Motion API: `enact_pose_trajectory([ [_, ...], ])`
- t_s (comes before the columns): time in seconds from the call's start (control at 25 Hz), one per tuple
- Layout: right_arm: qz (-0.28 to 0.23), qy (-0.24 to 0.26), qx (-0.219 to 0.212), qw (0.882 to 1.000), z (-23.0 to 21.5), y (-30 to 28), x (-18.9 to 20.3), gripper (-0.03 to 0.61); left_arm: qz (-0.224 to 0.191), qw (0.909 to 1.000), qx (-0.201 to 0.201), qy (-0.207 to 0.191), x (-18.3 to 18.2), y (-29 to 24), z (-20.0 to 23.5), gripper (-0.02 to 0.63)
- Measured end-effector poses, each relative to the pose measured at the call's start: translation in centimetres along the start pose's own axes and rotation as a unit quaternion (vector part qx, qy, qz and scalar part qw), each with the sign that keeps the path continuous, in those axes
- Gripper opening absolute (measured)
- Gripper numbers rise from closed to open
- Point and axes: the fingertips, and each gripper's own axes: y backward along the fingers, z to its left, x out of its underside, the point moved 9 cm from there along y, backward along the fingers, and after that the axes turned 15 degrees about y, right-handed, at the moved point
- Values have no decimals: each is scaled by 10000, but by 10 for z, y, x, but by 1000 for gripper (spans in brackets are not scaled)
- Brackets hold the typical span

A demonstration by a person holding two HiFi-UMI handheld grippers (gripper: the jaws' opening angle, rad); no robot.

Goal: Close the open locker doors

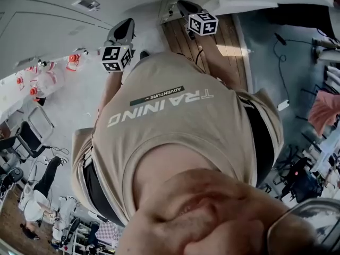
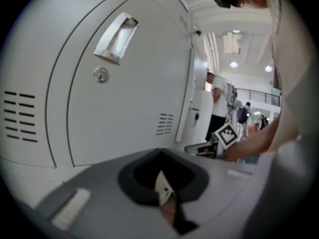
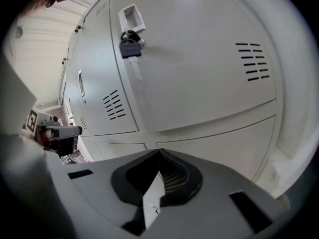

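Note:
White locker doors fill both gripper views. In the left gripper view a door [image 2: 129, 83] with a recessed handle [image 2: 115, 36], a round lock [image 2: 101, 74] and vent slots lies flush in its frame. The right gripper view shows another door [image 3: 199, 59] lying flush, with a bunch of keys [image 3: 130, 46] hanging from its lock. My left gripper [image 2: 165, 192] is shut and empty, a short way off its door. My right gripper [image 3: 154, 195] is shut and empty too. In the head view both grippers [image 1: 119, 39] [image 1: 194, 12] point at the lockers beyond my beige shirt [image 1: 175, 121].
More locker doors [image 3: 94, 93] run off to the left in the right gripper view. People [image 2: 219, 103] stand down the hall beyond the lockers. Wooden flooring [image 1: 212, 41] lies underfoot. Chairs and equipment [image 1: 26, 137] stand at the left of the head view.

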Motion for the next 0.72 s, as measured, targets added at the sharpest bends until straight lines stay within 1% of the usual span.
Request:
enact_pose_trajectory([
  [0.08,-11,86,1,10000,7,13,-3,15,39,10000,88,-16,1,-1,-4,0],
  [0.16,-42,257,23,9997,14,28,-8,15,66,9997,211,49,2,-4,-9,0],
  [0.28,-94,743,123,9971,24,51,-20,15,13,9982,465,373,-1,-11,-16,0],
  [0.4,-128,1062,212,9940,31,71,-32,14,-69,9968,715,339,-12,-24,-28,0],
  [0.48,-201,1010,220,9944,36,83,-39,14,-95,9950,924,364,-21,-30,-37,0],
  [0.56,-355,796,198,9960,38,95,-47,14,-122,9929,1110,405,-31,-35,-44,0],
  [0.64,-487,724,206,9960,39,105,-57,14,-222,9919,1210,307,-43,-39,-49,0],
  [0.72,-540,813,238,9949,41,112,-67,14,-362,9915,1238,146,-55,-41,-52,0],
])
